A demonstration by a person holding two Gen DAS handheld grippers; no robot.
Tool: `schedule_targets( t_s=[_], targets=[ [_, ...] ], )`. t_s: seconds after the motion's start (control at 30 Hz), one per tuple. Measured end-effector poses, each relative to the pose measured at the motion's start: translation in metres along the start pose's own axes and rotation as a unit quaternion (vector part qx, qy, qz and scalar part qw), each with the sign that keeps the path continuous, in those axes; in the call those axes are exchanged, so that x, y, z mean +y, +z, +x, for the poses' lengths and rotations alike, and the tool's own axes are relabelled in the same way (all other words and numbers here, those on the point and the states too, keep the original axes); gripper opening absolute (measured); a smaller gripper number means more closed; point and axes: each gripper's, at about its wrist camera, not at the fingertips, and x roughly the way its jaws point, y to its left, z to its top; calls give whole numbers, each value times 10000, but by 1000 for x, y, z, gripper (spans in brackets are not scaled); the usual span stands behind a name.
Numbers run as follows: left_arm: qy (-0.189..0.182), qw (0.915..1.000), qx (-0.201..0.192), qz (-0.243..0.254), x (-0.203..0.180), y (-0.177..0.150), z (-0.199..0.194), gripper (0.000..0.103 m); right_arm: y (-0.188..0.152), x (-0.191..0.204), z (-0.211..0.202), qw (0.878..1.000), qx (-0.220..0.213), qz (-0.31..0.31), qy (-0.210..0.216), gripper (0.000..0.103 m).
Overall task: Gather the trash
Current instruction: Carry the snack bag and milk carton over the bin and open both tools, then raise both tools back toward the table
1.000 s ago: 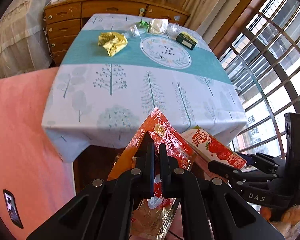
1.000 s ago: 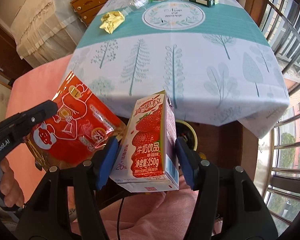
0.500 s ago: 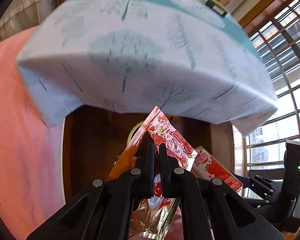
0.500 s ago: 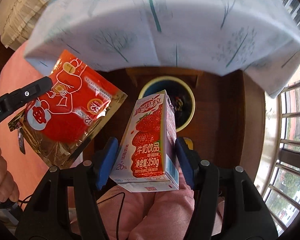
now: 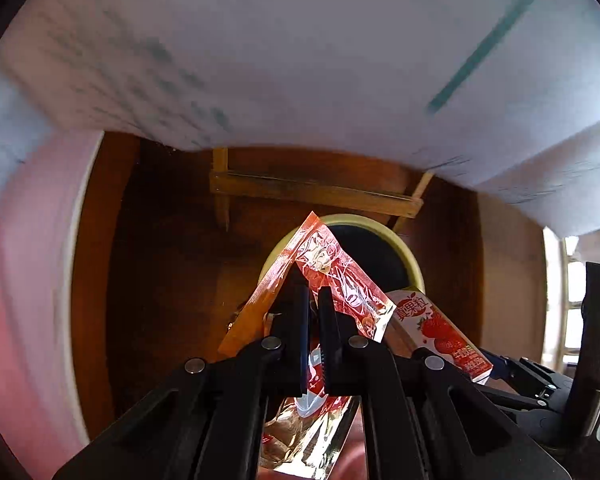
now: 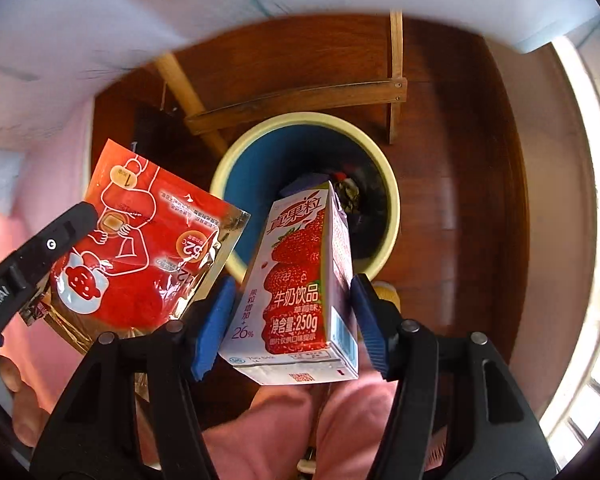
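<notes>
Floor: we look down on a dark reddish-brown polished wooden floor (image 6: 452,184), glossy where window light strikes it.
Bin: we see a round waste bin with a pale yellow rim and blue inside (image 6: 392,184) standing directly on the floor, dark rubbish in its bottom.
Desk: a white cloth with teal print (image 5: 300,60) hangs over the desk's edge above; its light wooden legs and crossbar (image 5: 316,190) meet the floor just beside the bin.
</notes>
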Motion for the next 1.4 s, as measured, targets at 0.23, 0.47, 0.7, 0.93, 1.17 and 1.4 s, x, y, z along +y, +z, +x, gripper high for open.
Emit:
schedule_targets(
  t_s=[0.23,0.47,0.7,0.93,1.17,1.4],
  targets=[
    [-106,9999,-92,36,-4,-3,64,27,12,-26,62,9998,-77,180,92,58],
    [-122,9998,135,-14,-2,-15,93,44,14,-30,80,9997,-229,73,50,62],
    [-60,9997,38,213,-10,-18,68,44,10,-29,72,9996,-270,-77,105,62],
    [-9,9997,-72,226,-21,-15,7,44,1,-21,27,9991,-370,-55,199,62],
    [-60,9995,-198,243,-35,-3,-82,44,-7,-7,-54,9980,-559,-78,275,62],
    [-20,9984,-429,373,-42,17,-179,44,-11,16,-151,9953,-888,-131,371,62]
  ],
)
